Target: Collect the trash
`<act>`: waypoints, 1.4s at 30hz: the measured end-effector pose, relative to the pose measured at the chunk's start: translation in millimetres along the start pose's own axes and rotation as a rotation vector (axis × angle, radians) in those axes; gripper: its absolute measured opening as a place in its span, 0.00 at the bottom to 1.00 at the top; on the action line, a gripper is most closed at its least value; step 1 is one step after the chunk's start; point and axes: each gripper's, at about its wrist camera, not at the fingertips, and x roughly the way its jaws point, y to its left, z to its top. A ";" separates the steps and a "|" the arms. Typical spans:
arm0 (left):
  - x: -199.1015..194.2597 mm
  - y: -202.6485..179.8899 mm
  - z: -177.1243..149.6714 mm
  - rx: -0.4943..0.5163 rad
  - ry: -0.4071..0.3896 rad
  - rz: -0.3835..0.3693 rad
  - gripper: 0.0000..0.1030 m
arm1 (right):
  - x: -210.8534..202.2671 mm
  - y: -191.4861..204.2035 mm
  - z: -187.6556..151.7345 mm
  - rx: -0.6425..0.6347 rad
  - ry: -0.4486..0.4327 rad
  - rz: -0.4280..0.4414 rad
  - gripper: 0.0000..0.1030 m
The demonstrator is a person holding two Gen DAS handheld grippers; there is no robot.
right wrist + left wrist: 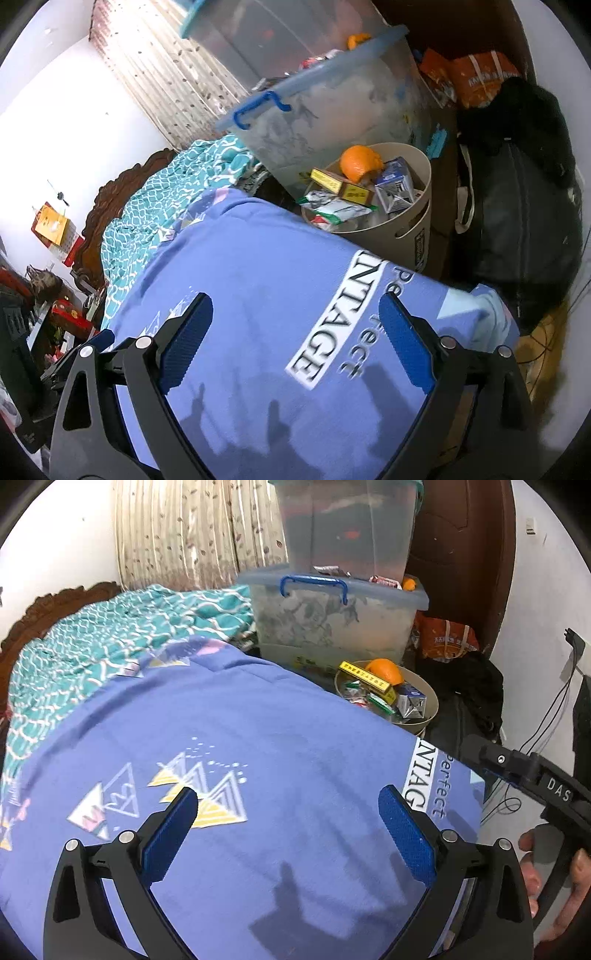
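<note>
A beige round bin [433,701] [391,240] stands past the far edge of the purple printed sheet [258,723] [258,258]. It is heaped with trash: an orange [386,670] [360,158], a yellow box [365,675] [340,184], a blue-white carton [412,701] [395,184] and green-white wrappers [340,212]. My left gripper [288,797] hovers open over the sheet with nothing between its blue pads. My right gripper [295,302] is open and empty too, over the sheet's white lettering, short of the bin.
Two clear plastic storage boxes [332,627] [332,103] are stacked behind the bin. A teal blanket [110,635] lies to the left, below a carved headboard [55,602]. A black bag [517,206] and an orange bag [447,638] sit right. A person's hand [532,867] shows at the right edge.
</note>
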 end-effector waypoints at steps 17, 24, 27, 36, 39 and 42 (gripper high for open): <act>-52.6 10.6 -17.3 -0.003 -0.078 0.089 0.92 | -54.9 40.7 -23.7 -0.016 -0.108 -0.054 0.96; -62.6 11.3 -18.0 -0.018 -0.095 0.124 0.92 | -60.5 43.1 -27.9 -0.015 -0.107 -0.041 0.96; -65.6 9.3 -16.5 -0.017 -0.100 0.134 0.92 | -62.3 43.5 -28.5 -0.014 -0.109 -0.040 0.96; -74.2 3.1 -14.3 -0.022 -0.115 0.130 0.92 | -73.9 39.6 -28.1 0.002 -0.137 -0.044 0.96; -75.5 1.7 -14.7 -0.019 -0.117 0.126 0.92 | -77.7 38.5 -29.2 0.007 -0.142 -0.043 0.96; -75.2 1.5 -14.2 -0.018 -0.115 0.125 0.92 | -81.7 38.1 -29.4 0.003 -0.155 -0.043 0.96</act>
